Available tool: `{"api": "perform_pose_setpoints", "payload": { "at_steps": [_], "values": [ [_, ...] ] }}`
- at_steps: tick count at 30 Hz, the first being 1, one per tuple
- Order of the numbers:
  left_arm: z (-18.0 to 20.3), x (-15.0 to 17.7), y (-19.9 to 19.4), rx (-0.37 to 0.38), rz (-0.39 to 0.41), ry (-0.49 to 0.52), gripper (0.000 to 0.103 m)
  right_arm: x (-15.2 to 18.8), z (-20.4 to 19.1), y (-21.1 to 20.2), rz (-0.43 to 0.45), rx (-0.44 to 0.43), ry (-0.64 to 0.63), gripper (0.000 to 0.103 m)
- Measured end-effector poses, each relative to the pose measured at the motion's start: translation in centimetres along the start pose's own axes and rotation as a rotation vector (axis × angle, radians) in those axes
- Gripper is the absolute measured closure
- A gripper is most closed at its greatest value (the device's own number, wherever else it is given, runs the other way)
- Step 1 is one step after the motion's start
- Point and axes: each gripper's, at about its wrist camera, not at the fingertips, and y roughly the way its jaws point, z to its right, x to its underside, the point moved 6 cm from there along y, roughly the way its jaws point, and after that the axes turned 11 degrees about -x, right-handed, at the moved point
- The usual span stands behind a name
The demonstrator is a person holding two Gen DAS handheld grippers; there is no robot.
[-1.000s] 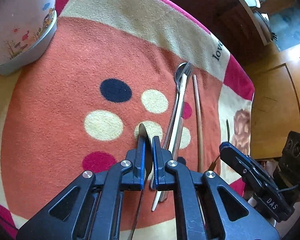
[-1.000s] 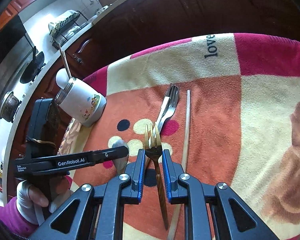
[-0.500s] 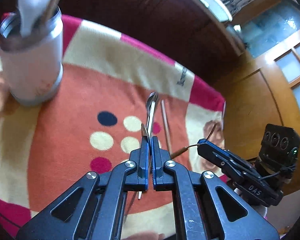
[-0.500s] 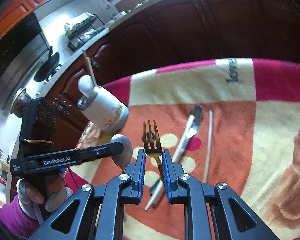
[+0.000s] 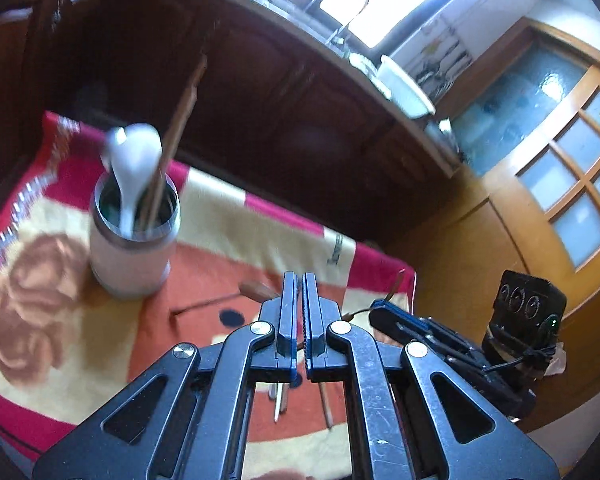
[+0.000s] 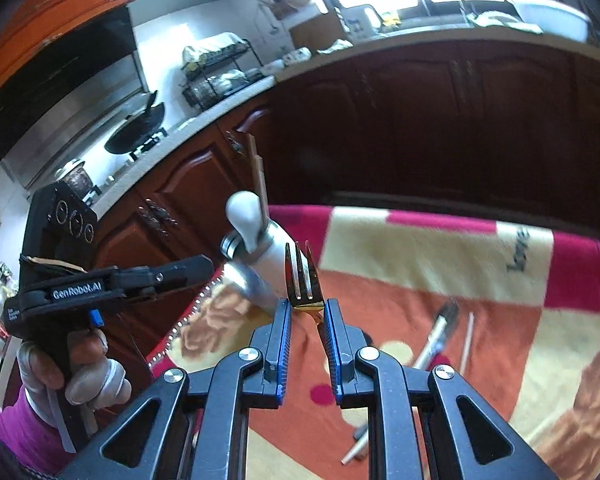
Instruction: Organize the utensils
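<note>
Above a patterned blanket [image 6: 428, 264], the left gripper [image 5: 299, 280] clamps a metal spoon [image 6: 246, 280] and the right gripper [image 6: 306, 306] grips a gold fork [image 6: 300, 276] near a utensil cup [image 5: 134, 236].

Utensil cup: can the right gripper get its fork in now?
Probably yes: the cup stands open-topped, holding a white spoon and a chopstick, though the left gripper with its metal spoon crowds that side.

The blanket [image 6: 440, 264] is orange, cream and dark pink, with round spots and brown flower shapes. The fork [image 6: 300, 280] is gold. The cup [image 5: 130, 248] is white, maybe with a silver rim. Its spoon [image 5: 134, 160] is white. The cabinets [image 6: 440, 120] are dark brown.
</note>
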Motion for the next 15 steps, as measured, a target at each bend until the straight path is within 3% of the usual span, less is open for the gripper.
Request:
{"api": "perform_pose_setpoints", "payload": {
  "at_steps": [7,15],
  "values": [
    [-1.3,-1.6,-1.7,-0.017,0.036,-0.008,0.102,-2.2,-1.9,1.4,0.005,0.003,-0.047,0.088],
    [-2.1,2.4,3.5,-0.067,-0.090,0.014,0.099,-0.1,1.1,0.6,-0.021,0.043,0.008,0.087]
  ]
}}
